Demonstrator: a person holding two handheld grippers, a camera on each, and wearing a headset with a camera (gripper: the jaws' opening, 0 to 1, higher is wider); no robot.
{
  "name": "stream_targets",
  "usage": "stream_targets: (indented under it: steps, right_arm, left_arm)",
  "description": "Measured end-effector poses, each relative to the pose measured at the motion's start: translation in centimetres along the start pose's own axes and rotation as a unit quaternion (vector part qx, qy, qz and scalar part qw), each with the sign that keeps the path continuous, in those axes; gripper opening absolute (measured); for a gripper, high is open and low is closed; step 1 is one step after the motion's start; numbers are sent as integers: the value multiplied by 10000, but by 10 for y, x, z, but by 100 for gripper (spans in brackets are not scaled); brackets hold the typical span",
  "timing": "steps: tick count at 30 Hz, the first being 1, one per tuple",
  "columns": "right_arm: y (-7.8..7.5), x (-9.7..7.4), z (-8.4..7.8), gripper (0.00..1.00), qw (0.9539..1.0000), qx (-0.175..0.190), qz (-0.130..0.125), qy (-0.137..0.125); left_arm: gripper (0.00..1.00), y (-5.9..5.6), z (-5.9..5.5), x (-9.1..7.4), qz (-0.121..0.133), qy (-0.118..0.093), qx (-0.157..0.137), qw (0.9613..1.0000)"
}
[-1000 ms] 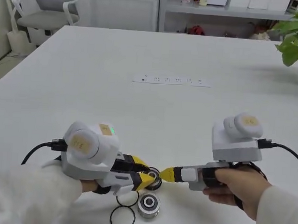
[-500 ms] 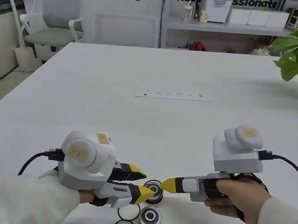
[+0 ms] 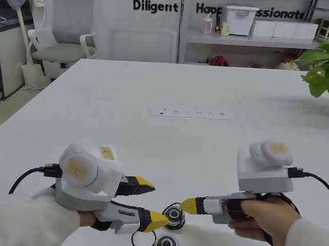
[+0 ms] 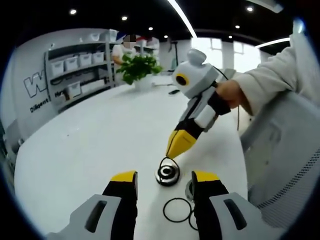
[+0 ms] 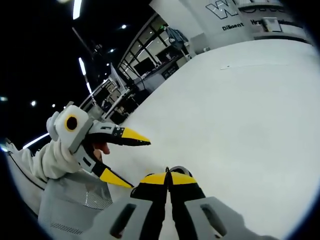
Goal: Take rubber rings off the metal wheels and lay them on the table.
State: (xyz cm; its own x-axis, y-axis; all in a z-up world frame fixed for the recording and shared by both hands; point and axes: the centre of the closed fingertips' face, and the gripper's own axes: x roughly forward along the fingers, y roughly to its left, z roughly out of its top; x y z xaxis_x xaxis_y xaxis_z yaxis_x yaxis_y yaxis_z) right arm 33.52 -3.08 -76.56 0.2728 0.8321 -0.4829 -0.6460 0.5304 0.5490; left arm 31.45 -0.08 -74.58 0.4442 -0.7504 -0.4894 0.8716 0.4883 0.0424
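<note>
Now right gripper (image 3: 183, 204) fingers pinch a rubber ring (image 4: 162, 163) at the wheel (image 4: 167, 175); left gripper (image 3: 159, 202) fingers spread.

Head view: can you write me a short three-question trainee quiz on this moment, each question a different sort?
1. True or false: the left gripper is shut on a metal wheel.
2. What does the right gripper pinch? A) a rubber ring pulled up from that wheel; B) a power strip; C) a plant leaf.
3. How many metal wheels stand on the table?

Key: 1 false, its jaws stand open; 2 A; 3 two, the second wheel nearer the person.
</note>
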Motion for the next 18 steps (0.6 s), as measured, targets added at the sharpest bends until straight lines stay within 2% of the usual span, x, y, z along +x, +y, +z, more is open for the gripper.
stream_targets:
  steps: [3,7,9,10,14,18]
  right_arm:
    - [4,-5,15,0,9992,147,140,-338]
    - [3,-15,26,0,9981,189,144,-564]
    - [4,-17,27,0,9982,161,90,-578]
    - [4,-19,28,0,9983,23,20,-583]
    - [13,-22,33,0,9976,19,103,-687]
    - [21,-26,38,0,9971,-76,145,-749]
  left_arm:
    - [48,-3,2,-6,-13,8,40,10000]
    - [50,1,4,-18,94,20,140,9999]
    - [51,1,5,-25,123,-35,56,9999]
    - [52,2,5,-30,166,-65,44,9998]
    - [53,4,2,-47,298,-91,62,9995]
    - [52,7,-5,-58,427,7,117,9990]
